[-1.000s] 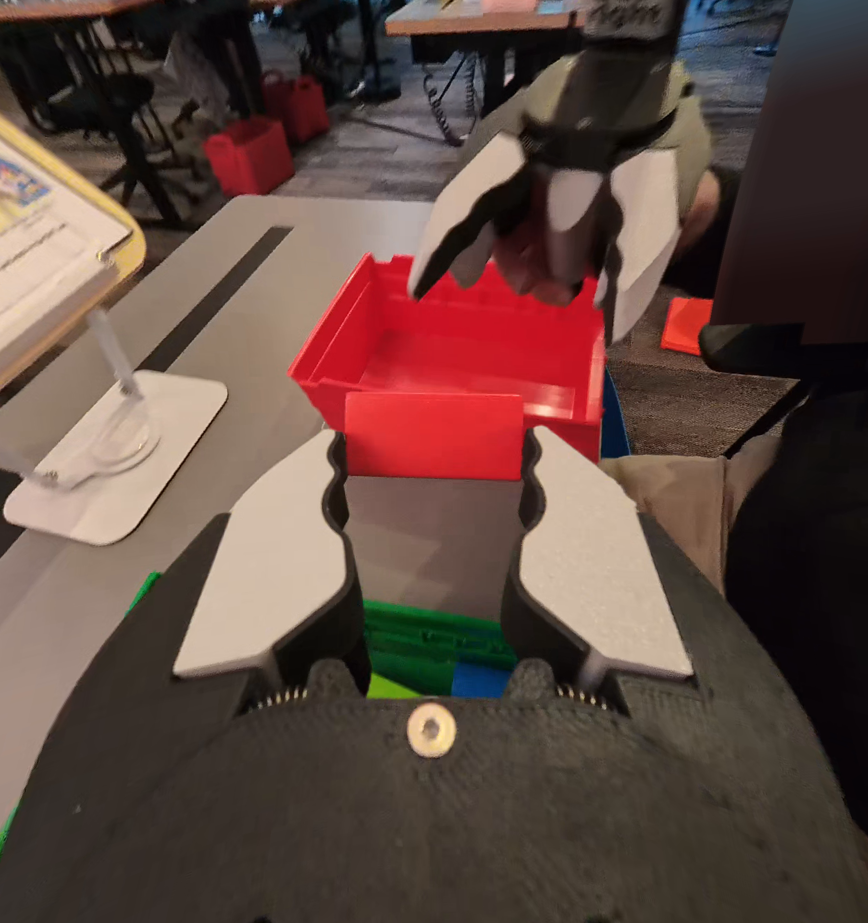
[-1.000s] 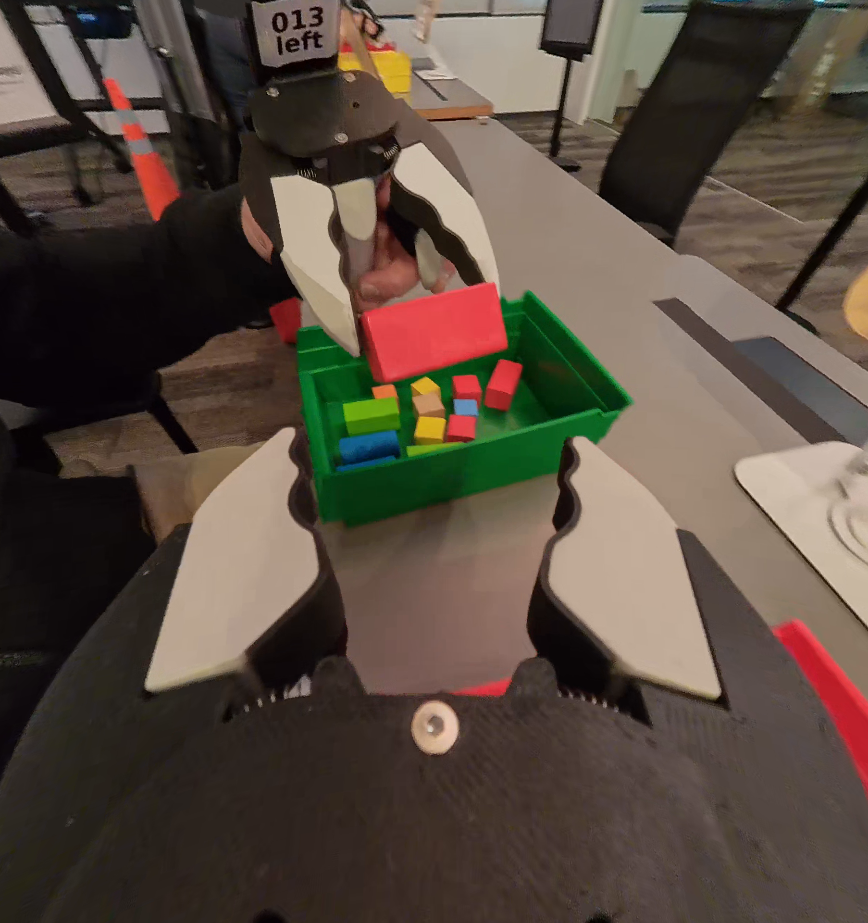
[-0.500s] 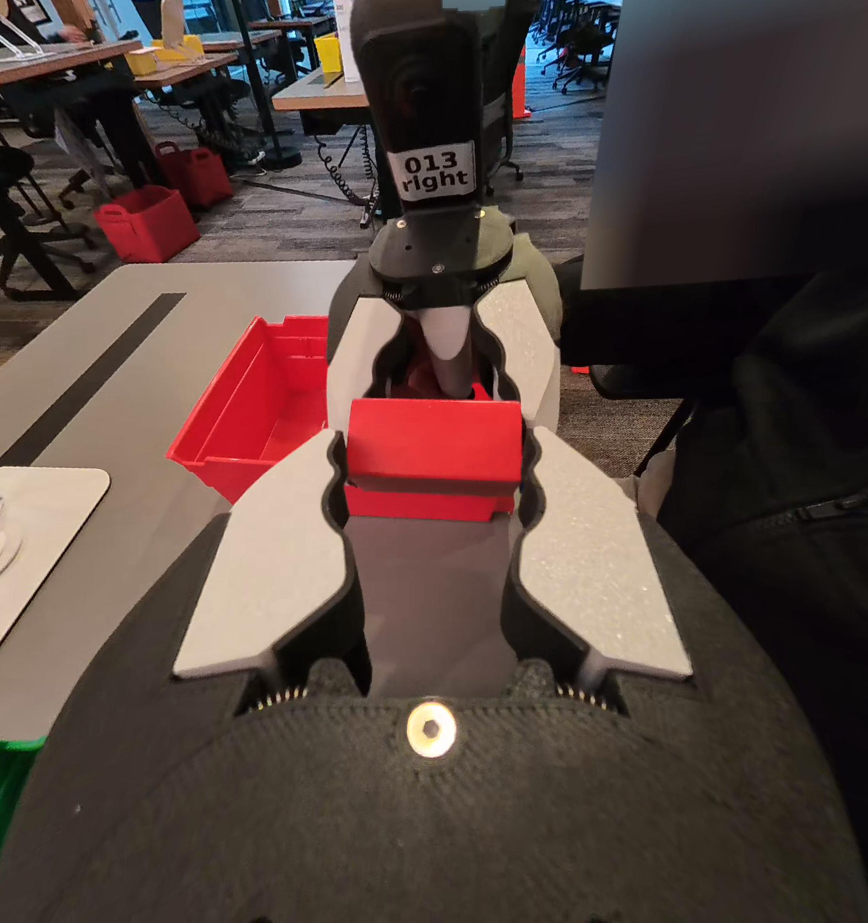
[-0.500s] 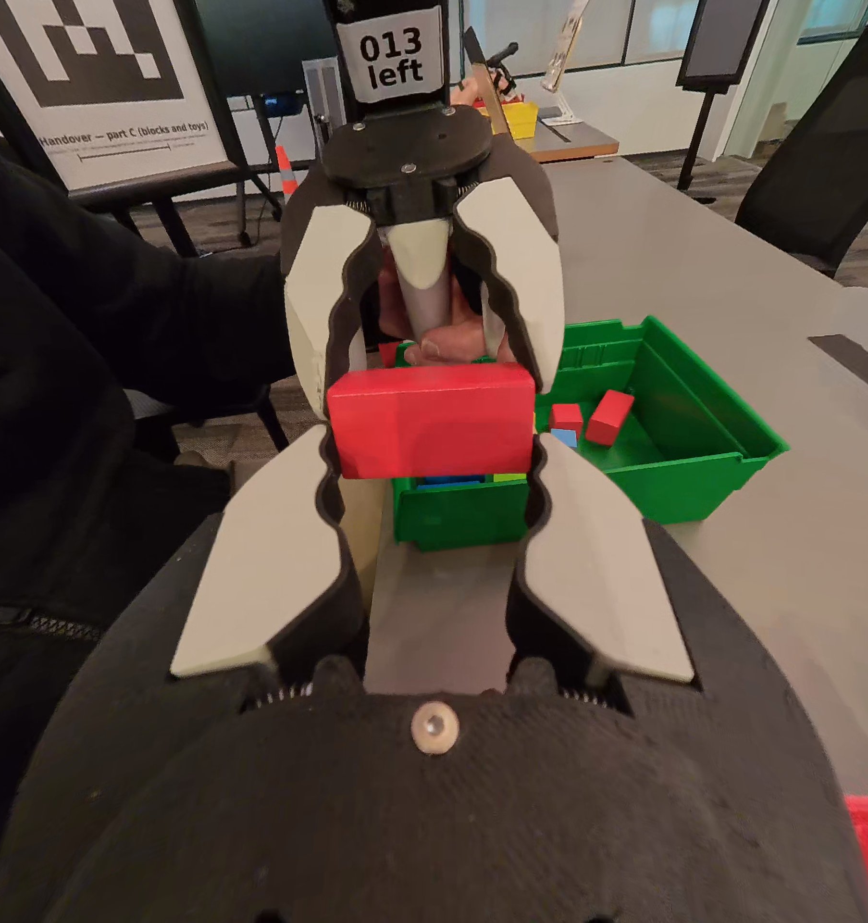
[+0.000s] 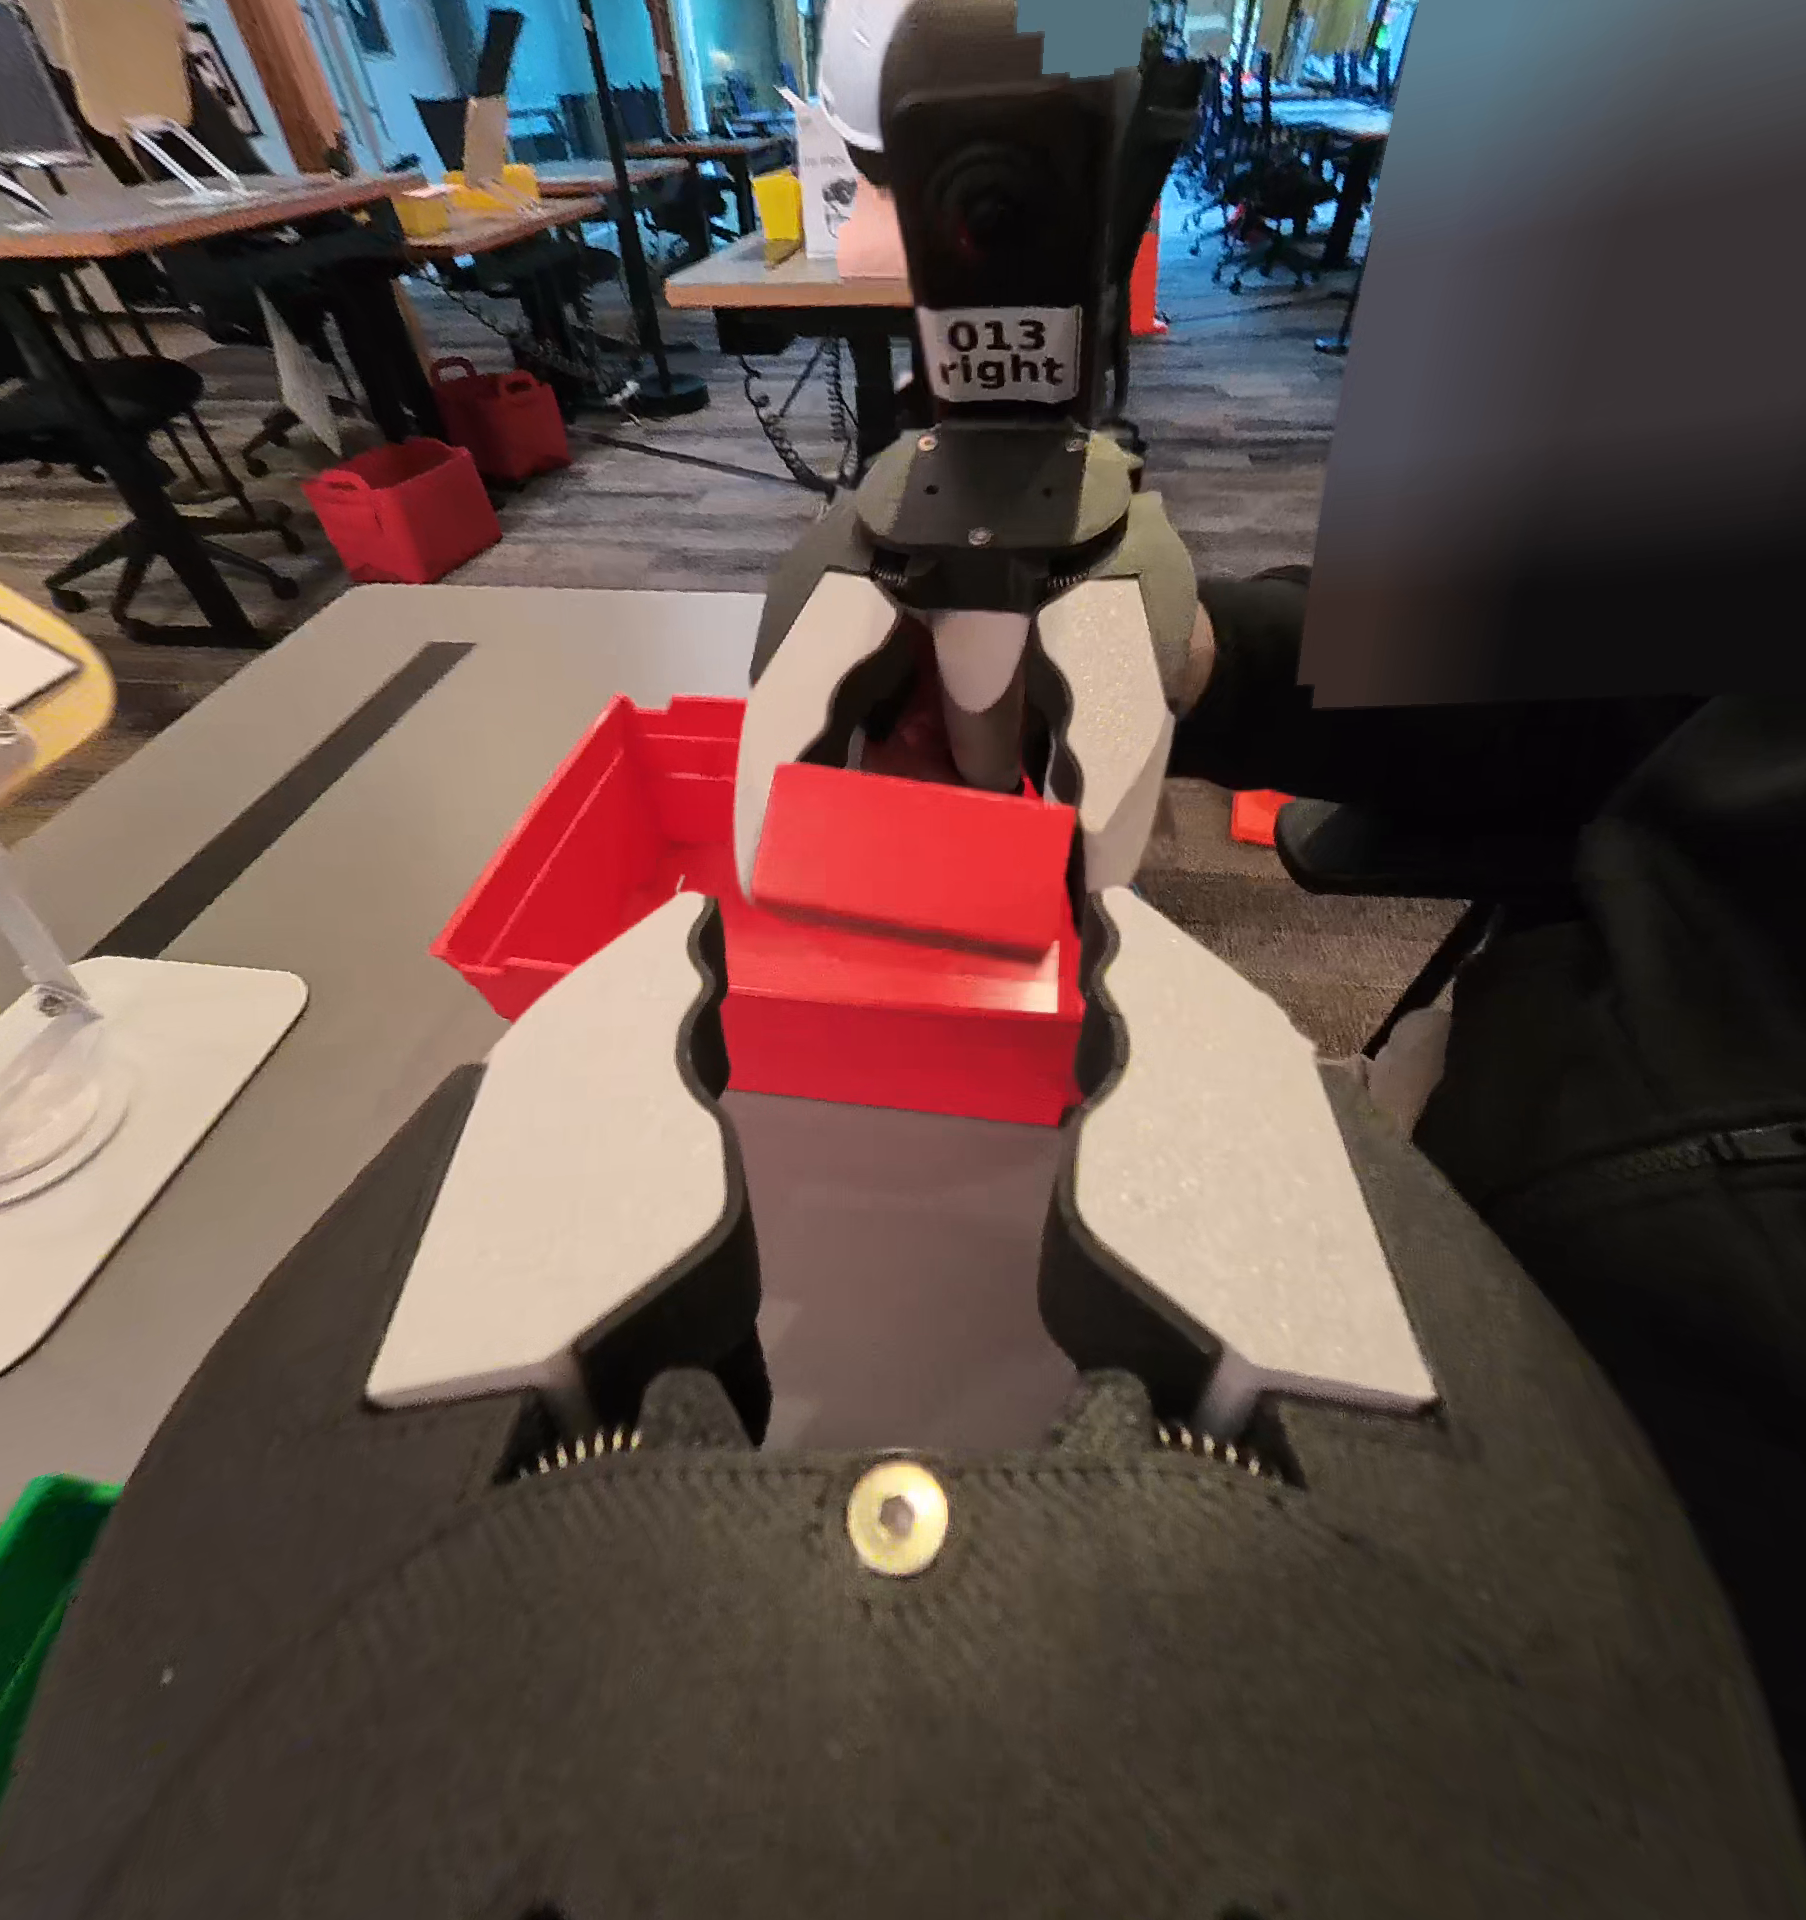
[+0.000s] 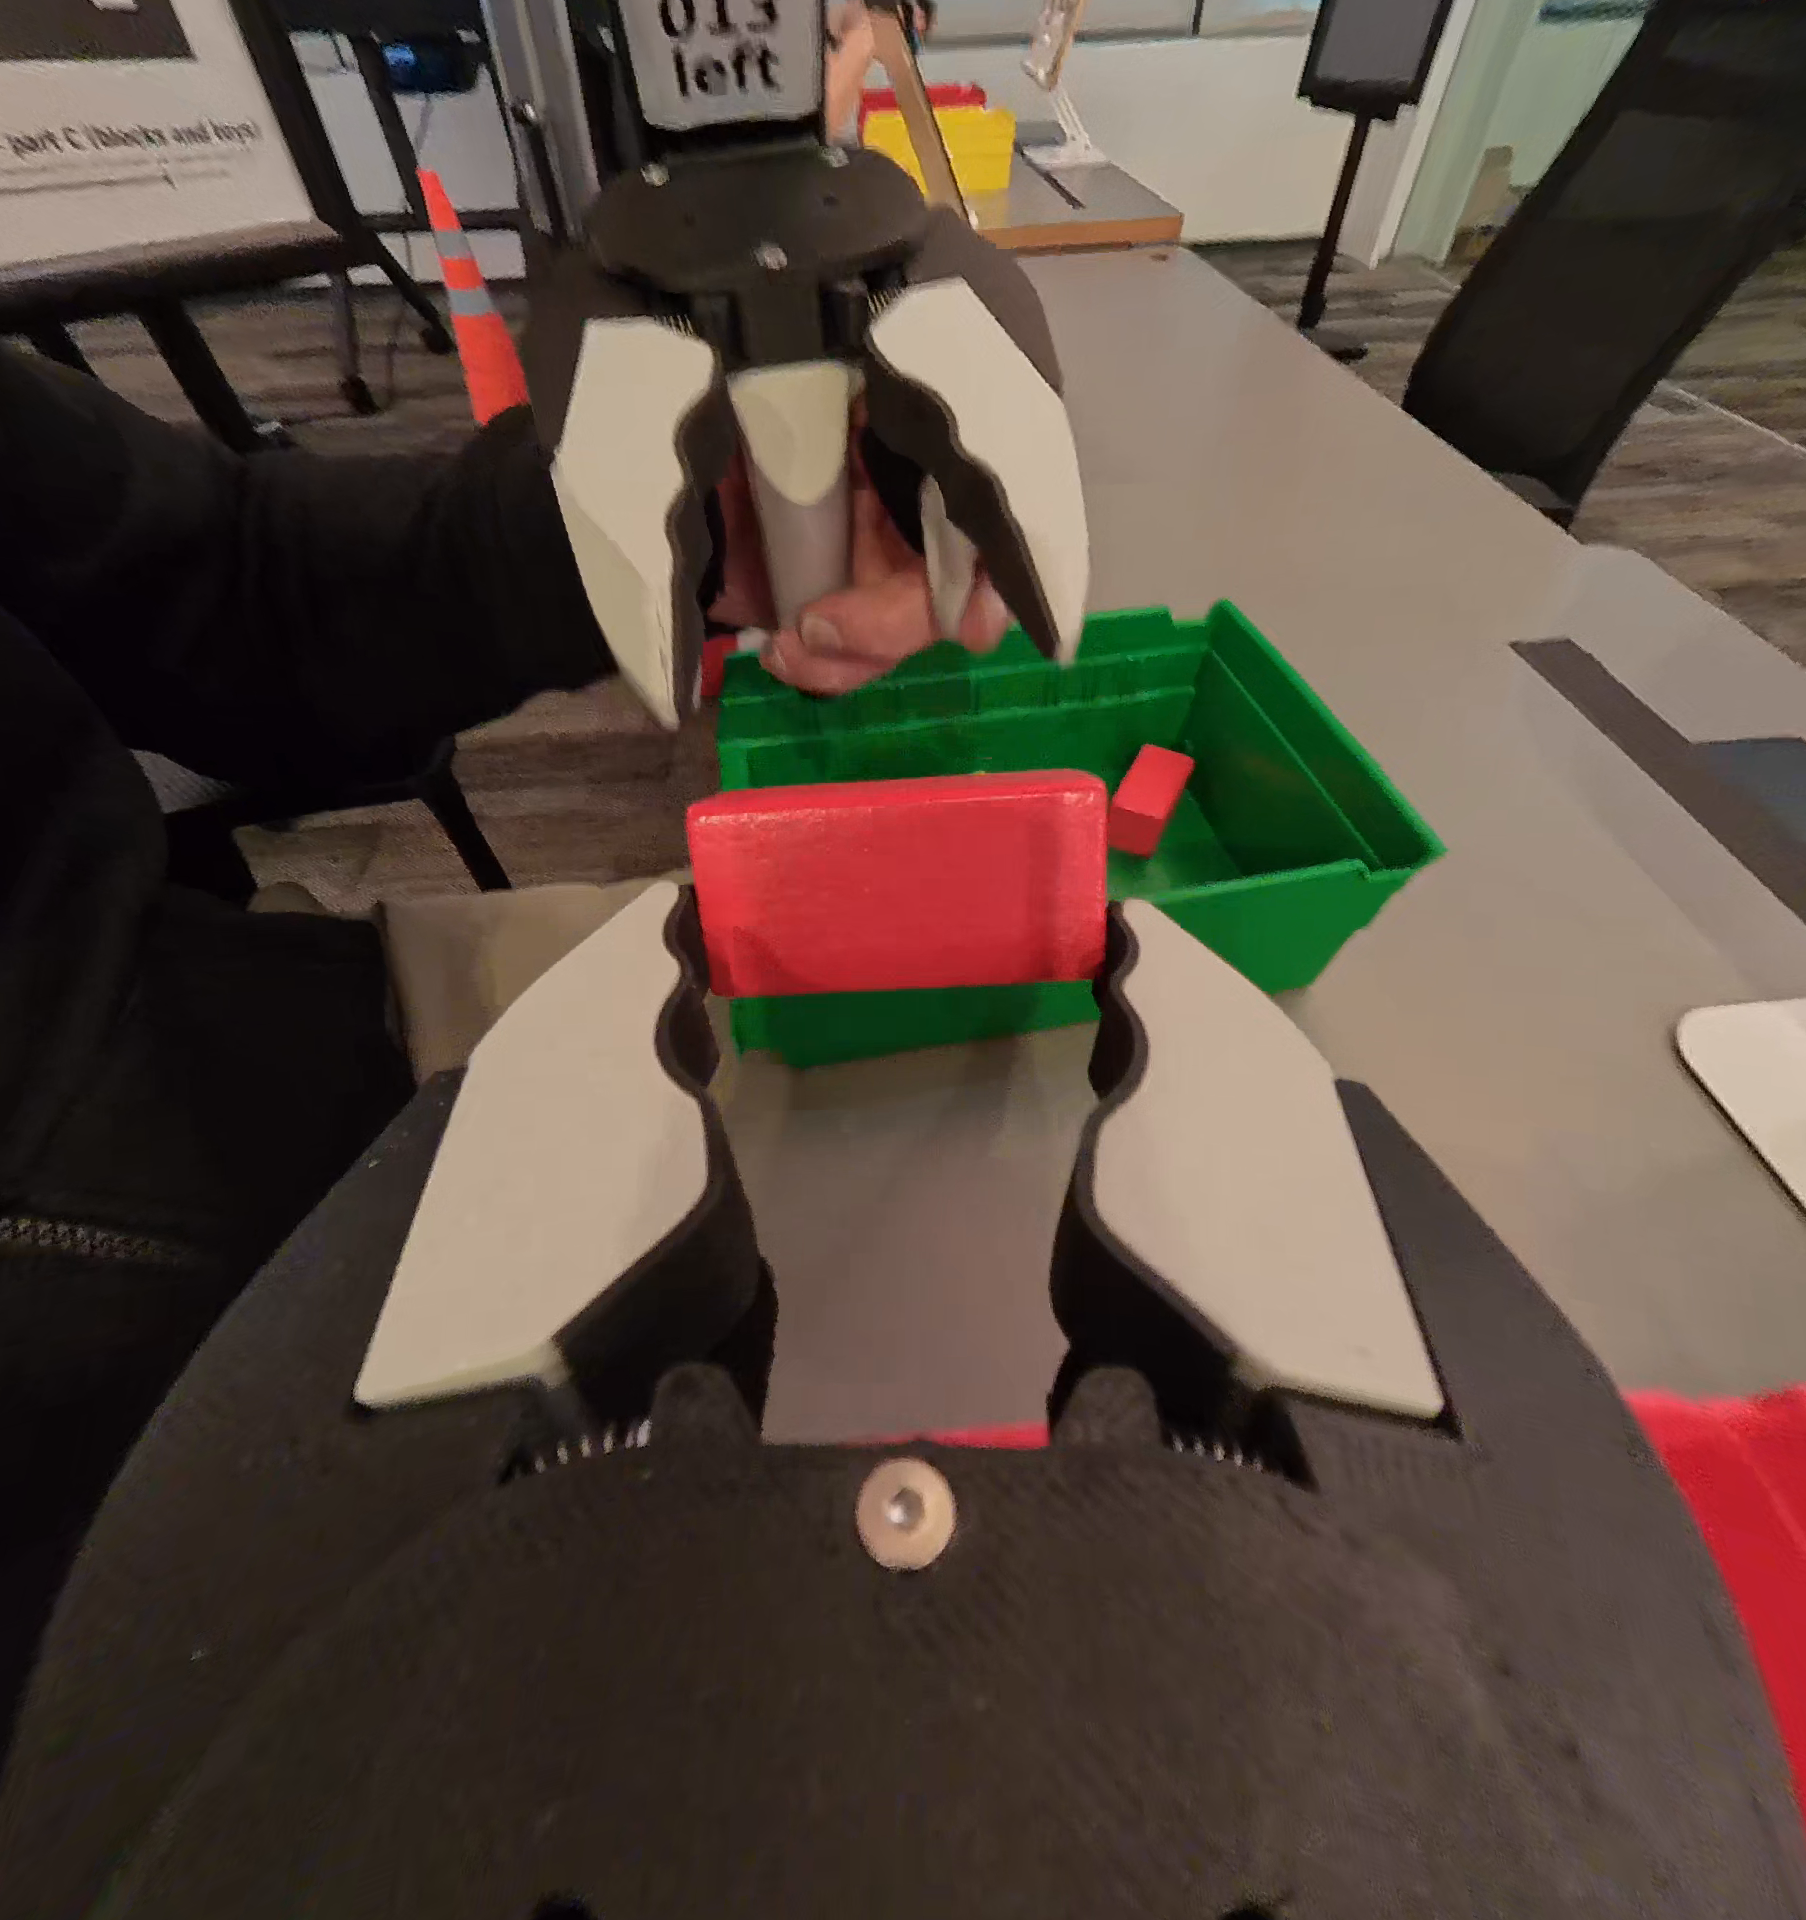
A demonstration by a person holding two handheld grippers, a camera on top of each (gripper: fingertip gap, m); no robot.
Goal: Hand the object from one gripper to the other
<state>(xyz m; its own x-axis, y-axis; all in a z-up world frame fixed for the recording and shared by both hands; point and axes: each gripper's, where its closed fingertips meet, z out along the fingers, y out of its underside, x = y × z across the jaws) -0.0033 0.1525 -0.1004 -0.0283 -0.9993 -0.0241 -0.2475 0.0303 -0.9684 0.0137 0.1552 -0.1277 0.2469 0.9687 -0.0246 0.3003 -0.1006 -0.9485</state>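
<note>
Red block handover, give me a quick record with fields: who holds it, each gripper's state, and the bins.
holder: right gripper clamps the red block at its ends
left gripper: open, apart from block
green bin: behind the block, small red block inside
red bin: on grey table, nothing visible inside

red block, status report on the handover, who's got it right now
Right hand-held gripper shut on red block. Left hand-held gripper open, clear of it. Nothing in the way.
</note>
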